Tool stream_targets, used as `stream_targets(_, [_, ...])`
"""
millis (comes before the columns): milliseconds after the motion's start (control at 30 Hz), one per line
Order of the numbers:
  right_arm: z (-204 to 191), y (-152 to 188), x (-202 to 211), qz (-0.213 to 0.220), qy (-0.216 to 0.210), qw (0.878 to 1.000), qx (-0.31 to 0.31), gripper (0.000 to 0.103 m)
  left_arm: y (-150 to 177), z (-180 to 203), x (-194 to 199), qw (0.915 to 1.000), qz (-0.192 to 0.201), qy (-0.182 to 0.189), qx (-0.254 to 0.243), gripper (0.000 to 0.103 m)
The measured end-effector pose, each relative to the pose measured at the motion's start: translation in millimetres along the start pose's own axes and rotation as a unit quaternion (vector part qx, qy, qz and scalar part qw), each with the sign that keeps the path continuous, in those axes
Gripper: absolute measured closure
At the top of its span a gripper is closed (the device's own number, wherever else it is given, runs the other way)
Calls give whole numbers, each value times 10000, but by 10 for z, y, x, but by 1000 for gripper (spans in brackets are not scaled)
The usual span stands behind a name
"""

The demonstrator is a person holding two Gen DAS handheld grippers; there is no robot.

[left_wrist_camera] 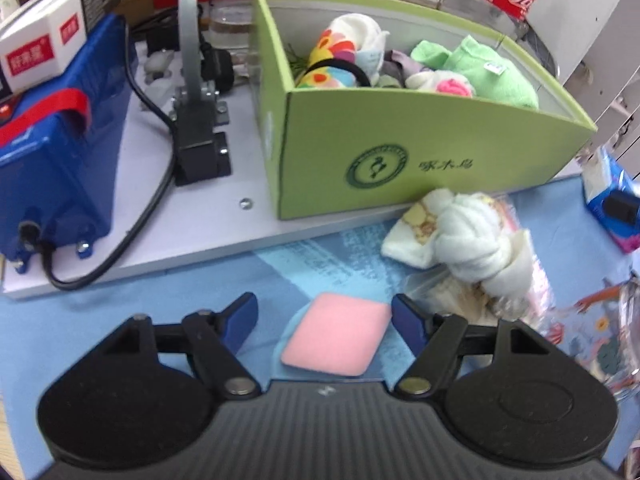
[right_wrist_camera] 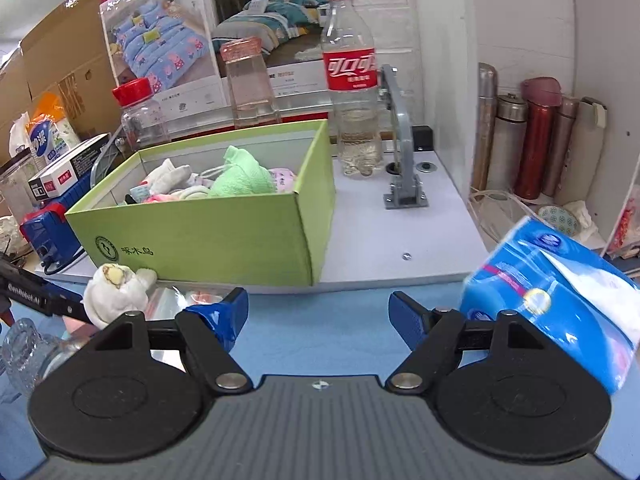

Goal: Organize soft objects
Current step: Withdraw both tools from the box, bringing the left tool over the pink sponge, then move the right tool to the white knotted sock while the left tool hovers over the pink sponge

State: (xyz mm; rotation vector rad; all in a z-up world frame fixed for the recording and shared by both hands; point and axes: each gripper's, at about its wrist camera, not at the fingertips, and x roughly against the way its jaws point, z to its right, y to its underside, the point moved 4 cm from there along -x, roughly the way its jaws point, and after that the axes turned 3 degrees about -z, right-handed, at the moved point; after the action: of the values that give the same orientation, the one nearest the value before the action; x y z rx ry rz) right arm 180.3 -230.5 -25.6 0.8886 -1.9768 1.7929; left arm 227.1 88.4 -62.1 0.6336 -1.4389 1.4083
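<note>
A flat pink sponge pad [left_wrist_camera: 338, 334] lies on the blue mat between the fingers of my left gripper [left_wrist_camera: 325, 316], which stands open with its pads clear of the sponge on both sides. A knotted white towel [left_wrist_camera: 464, 232] [right_wrist_camera: 116, 290] rests on clear plastic bags just in front of the green box [left_wrist_camera: 420, 152] [right_wrist_camera: 224, 224]. The box holds several soft things, among them a green cloth [left_wrist_camera: 484, 68] [right_wrist_camera: 242, 178] and a flowered cloth [left_wrist_camera: 332, 60]. My right gripper [right_wrist_camera: 318, 314] hangs open over bare blue mat with nothing between its fingers. The left gripper's arm [right_wrist_camera: 44, 302] shows at the left edge of the right wrist view.
A blue tissue pack [right_wrist_camera: 556, 300] [left_wrist_camera: 612, 204] lies at the right. A cola bottle [right_wrist_camera: 354, 80], two clear jars and a grey bracket [right_wrist_camera: 404, 160] stand on the white board behind the box. A blue device [left_wrist_camera: 60, 160] with a black cable sits left. Glassware [right_wrist_camera: 24, 352] is near left.
</note>
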Motion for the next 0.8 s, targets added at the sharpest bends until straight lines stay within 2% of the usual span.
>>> stream_targets(33, [-60,-28,-34,-48,-92,9999,55,39,32,-27,14,10000,31,-41,-47,28])
stream_targets(200, [-403,-151,-208,-409,-521,9972,336,39,227,-385,171,9987,226,-276,360,27])
stream_targets(400, [-1115,-381,-352,-897,-834,9861,1127,39,283,-667,316,9932,515,-120,1038,27])
stream_targets(500, [-1543,-409,-540,-1313,-750,9731,1740,39,330,-665,405,9911,715,78,1123,27])
stream_targets(600, [-1803,-384,-827,-1807,-501,9605,2056,39,395,-663,483,9899,807,212,1149,27])
stream_targets(733, [-1855,-338,-1139,-2383,-115,9473,2138,39,459,-721,568,9890,916,189,1146,27])
stream_targets(800, [-1753,-359,-1190,-2499,-29,9483,1955,39,501,-782,613,9887,953,153,1145,27])
